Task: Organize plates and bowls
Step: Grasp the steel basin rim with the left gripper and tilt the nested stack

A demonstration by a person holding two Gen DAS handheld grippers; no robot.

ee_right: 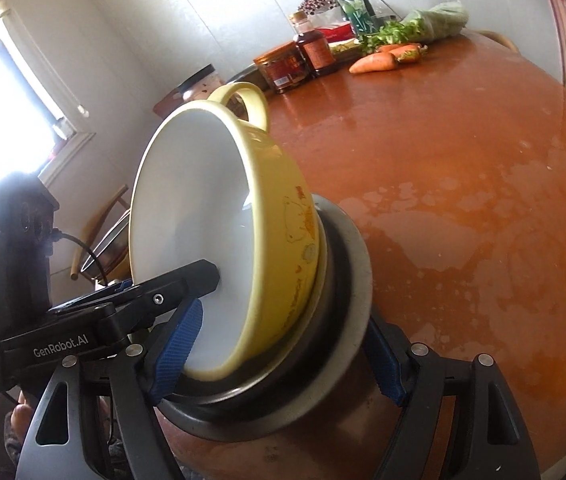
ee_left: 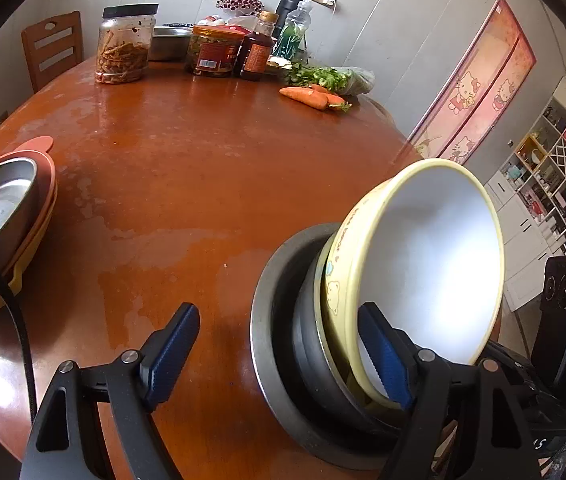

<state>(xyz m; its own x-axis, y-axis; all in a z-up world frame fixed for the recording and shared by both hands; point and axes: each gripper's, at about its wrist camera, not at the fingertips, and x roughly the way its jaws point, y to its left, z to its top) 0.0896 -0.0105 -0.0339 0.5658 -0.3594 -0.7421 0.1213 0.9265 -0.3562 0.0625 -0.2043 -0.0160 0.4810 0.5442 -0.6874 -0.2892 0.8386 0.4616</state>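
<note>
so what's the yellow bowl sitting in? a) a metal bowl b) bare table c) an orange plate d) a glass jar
a: the yellow bowl is tilted inside the metal bowl, whose grey rim rings it in both views, with the table underneath.

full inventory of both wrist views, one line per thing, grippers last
yellow bowl: 1, yellow outside, white inside, tilted in the metal bowl
metal bowl: 1, steel, near table edge
plate stack: 1 stack, orange and yellow with a steel dish on top, left
table: 1, red-brown, round
jars: 2, clear with dark lid and orange-labelled, far side
sauce bottle: 1, dark brown, far side
carrots: 2, orange, beside greens
greens: 1 bunch, green, far right
chair: 1, wooden, behind table
left gripper: open, one finger at the yellow bowl's rim
right gripper: astride both bowls; grip unclear
</note>
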